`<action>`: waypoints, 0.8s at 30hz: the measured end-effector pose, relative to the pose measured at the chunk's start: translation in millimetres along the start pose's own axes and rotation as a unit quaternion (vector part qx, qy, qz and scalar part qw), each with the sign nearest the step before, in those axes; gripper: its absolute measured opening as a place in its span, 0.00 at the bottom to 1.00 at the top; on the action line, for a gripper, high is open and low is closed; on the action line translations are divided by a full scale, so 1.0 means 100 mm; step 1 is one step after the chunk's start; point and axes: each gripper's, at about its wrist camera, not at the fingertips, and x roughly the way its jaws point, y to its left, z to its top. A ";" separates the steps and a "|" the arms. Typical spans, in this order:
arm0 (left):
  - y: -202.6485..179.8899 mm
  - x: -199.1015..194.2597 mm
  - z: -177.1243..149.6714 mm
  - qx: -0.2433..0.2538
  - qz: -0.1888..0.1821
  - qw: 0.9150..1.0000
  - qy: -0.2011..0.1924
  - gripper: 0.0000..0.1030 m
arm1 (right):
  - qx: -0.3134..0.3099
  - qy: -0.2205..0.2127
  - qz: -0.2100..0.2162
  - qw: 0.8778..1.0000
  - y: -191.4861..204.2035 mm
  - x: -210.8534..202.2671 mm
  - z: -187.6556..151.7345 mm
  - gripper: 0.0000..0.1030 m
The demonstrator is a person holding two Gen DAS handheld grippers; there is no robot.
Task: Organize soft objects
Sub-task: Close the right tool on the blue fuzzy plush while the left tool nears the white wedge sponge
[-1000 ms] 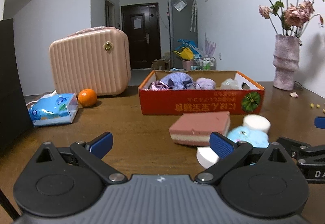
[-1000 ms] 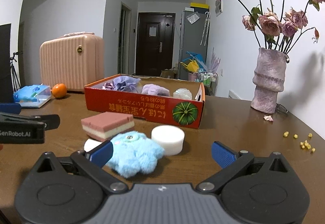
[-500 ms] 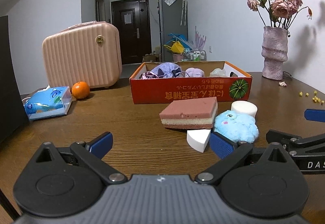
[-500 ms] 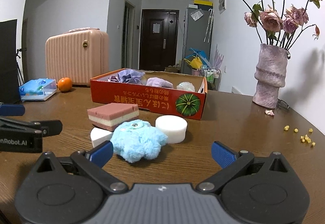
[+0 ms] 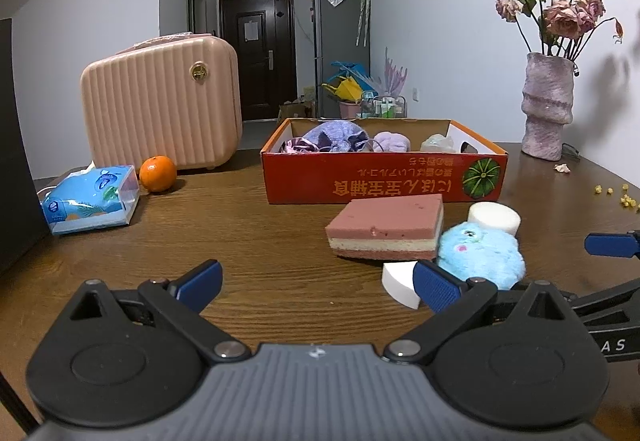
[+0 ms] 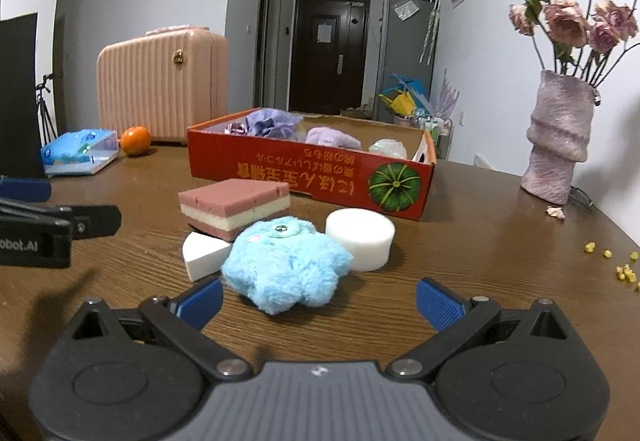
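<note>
On the wooden table (image 5: 248, 225), the far left holds a blue tissue pack (image 5: 90, 199) with an orange (image 5: 157, 173) just beside it, and behind them stands a ribbed pink suitcase (image 5: 162, 105). The left gripper (image 5: 316, 283) hangs low over bare wood with its blue-padded jaws spread wide and nothing between them; its right pad sits in front of a white wedge sponge (image 5: 400, 281). Toward the middle, an open red cardboard box (image 5: 384, 179) holds purple soft items (image 5: 336, 137), a lilac plush (image 5: 392, 141) and a pale crinkled piece (image 5: 440, 143). In front of the box lies a pink-and-cream layered sponge (image 6: 234, 207), its near corner over the white wedge sponge (image 6: 204, 255). A fluffy blue plush toy (image 6: 286, 267) rests beside both, touching a white round sponge (image 6: 360, 239) on its right. The right gripper (image 6: 318, 301) faces that plush, jaws released and wide, the toy lying just ahead of the gap between them. Farther right stand a purple vase (image 6: 558, 143) of dried roses (image 6: 568, 21), a fallen petal (image 6: 556, 212) and scattered yellow crumbs (image 6: 620, 265).
</note>
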 end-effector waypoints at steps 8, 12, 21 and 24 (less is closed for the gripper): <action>0.15 0.13 0.04 -0.002 -0.003 1.000 0.007 1.00 | -0.001 0.019 0.009 1.000 0.05 0.27 0.10 1.00; 0.21 0.20 0.05 0.000 -0.006 1.000 0.011 1.00 | 0.001 0.025 0.016 1.000 0.07 0.37 0.13 1.00; 0.31 0.31 0.06 0.006 -0.001 1.000 0.016 1.00 | -0.003 0.045 0.014 0.999 0.15 0.63 0.22 1.00; 0.35 0.34 0.07 0.006 0.002 1.000 0.018 1.00 | 0.000 0.051 0.017 0.999 0.15 0.68 0.23 1.00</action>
